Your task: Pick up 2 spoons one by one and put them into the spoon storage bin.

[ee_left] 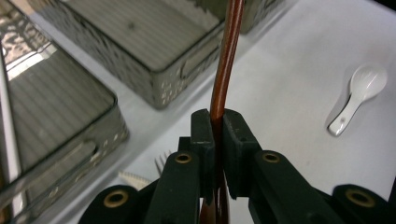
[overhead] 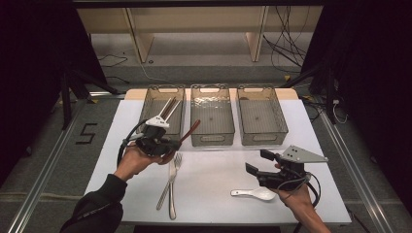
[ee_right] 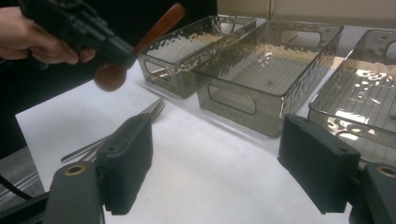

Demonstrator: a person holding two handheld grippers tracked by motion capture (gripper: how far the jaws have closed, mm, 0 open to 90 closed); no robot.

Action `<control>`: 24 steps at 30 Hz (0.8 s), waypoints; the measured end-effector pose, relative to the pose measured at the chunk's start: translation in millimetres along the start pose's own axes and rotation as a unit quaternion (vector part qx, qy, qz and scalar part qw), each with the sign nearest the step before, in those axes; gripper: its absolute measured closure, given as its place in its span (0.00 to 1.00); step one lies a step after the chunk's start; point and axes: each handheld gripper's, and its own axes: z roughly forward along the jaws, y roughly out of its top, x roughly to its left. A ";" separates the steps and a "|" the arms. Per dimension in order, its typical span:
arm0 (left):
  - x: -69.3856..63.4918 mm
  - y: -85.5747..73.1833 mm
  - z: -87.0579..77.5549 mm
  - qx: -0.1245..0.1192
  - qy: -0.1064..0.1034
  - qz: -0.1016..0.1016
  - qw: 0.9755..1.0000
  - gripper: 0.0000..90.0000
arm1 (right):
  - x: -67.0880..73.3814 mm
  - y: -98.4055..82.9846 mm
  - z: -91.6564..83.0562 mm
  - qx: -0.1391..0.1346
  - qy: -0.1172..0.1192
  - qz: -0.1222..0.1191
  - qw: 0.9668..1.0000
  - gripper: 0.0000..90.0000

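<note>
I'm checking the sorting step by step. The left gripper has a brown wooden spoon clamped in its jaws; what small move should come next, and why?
Probably carry the wooden spoon on over the middle bin and lower it there. The left gripper is shut on its handle and holds it lifted off the table, just short of that bin, which looks empty, while the left bin already holds chopsticks.

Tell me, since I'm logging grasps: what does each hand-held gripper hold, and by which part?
The left hand-held gripper clamps a brown wooden spoon around mid-handle, near the bowl end. The right hand-held gripper stands open, holding nothing.
</note>
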 end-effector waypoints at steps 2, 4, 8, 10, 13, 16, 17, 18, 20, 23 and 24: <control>1.4 7.9 2.4 -0.007 0.002 -0.001 1.000 0.93 | 0.0 0.0 -0.3 0.000 0.000 0.000 1.000 0.30; 2.6 16.1 4.9 -0.014 0.004 -0.002 1.000 0.93 | -0.1 -0.2 -0.4 0.000 0.000 0.002 1.000 0.30; 1.9 32.5 13.1 -0.025 0.005 0.001 1.000 0.93 | -0.2 -0.1 0.0 0.000 0.001 0.001 1.000 0.30; 2.1 40.5 18.7 -0.028 0.001 0.001 1.000 0.92 | -0.2 -0.1 0.1 0.000 0.001 0.001 1.000 0.30; 3.4 52.4 26.5 -0.030 0.003 0.004 1.000 0.92 | -0.2 -0.1 -0.2 0.000 0.001 0.002 1.000 0.30; 3.4 64.3 33.8 -0.036 0.004 -0.001 0.999 0.92 | -0.5 -0.1 -0.3 0.000 0.002 0.003 1.000 0.30; 3.7 68.1 35.8 -0.036 0.004 -0.001 0.999 0.92 | -0.6 -0.1 -0.4 0.000 0.001 0.003 1.000 0.30; 4.2 71.8 37.6 -0.036 0.005 -0.001 0.999 0.92 | -0.6 -0.1 -0.5 -0.001 0.002 0.003 1.000 0.30; 4.8 78.2 41.2 -0.040 0.008 -0.003 0.999 0.92 | -0.6 -0.1 -0.7 -0.001 0.002 0.003 1.000 0.30; 6.8 86.1 45.2 -0.048 0.009 -0.009 0.999 0.93 | -0.8 -0.1 -0.9 -0.001 0.003 0.001 1.000 0.30; 7.3 88.0 46.7 -0.052 0.007 -0.013 0.999 0.92 | -0.7 -0.1 -0.9 -0.001 0.003 0.001 1.000 0.30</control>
